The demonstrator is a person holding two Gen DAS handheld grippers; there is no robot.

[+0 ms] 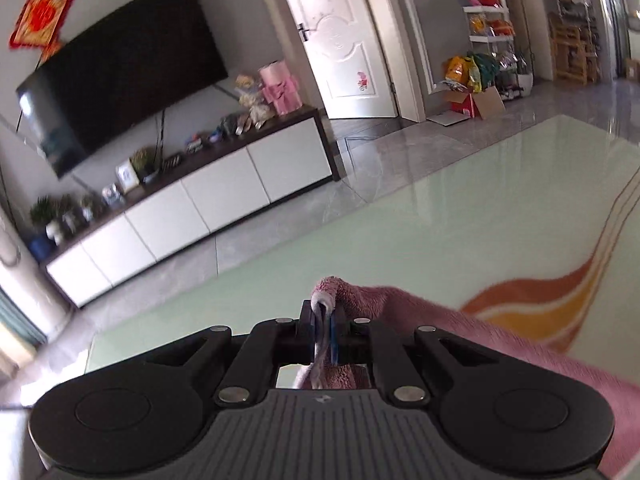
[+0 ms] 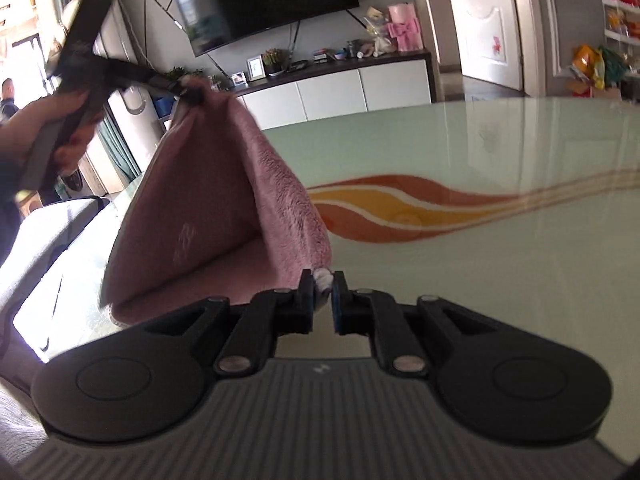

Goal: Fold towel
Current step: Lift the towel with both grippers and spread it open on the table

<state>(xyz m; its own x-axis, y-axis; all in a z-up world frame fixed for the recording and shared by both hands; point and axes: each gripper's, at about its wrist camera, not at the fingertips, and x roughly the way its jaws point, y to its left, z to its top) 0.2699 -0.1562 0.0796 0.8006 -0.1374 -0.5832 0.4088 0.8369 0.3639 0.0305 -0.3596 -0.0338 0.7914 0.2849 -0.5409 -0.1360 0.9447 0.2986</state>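
Note:
A pink fluffy towel point(image 2: 224, 200) hangs tent-like above a pale green glass table point(image 2: 460, 140). My left gripper point(image 1: 322, 316) is shut on one white-edged corner of the towel point(image 1: 400, 304), which trails off to the right. In the right wrist view the left gripper point(image 2: 188, 94) holds that corner high at the upper left, in a person's hand point(image 2: 60, 128). My right gripper point(image 2: 322, 280) is low over the table, its jaws narrowly apart with another white-edged towel corner point(image 2: 322, 277) between them.
An orange and yellow wave pattern point(image 2: 400, 216) runs across the table. Beyond the table's far edge lie a grey tiled floor point(image 1: 360, 168), a white TV cabinet point(image 1: 200, 208) under a wall TV, and a white door point(image 1: 340, 40). Grey upholstery point(image 2: 36, 240) sits at the left.

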